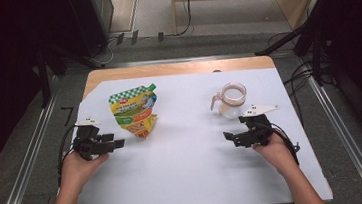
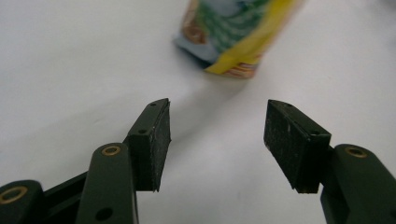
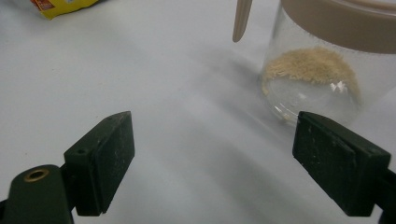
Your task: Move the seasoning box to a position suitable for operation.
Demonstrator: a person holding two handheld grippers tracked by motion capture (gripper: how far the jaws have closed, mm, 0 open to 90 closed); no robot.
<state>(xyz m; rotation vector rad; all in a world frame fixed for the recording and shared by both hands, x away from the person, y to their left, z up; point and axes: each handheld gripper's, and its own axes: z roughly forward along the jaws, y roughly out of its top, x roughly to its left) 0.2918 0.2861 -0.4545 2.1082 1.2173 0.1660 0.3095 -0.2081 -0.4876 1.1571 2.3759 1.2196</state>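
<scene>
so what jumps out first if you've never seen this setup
The bright green-and-yellow spouted pouch stands out at the table's left, just ahead of the open left gripper. On the right, a clear glass jar with a beige rim holds a little tan powder, beside the open right gripper.

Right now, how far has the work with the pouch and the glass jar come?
Nothing looks done yet. The pouch stands untouched and the glass jar holds a little pale powder. In hand: the left gripper faces the pouch and the right gripper nears the jar, both open and empty. Gripping remains.
</scene>
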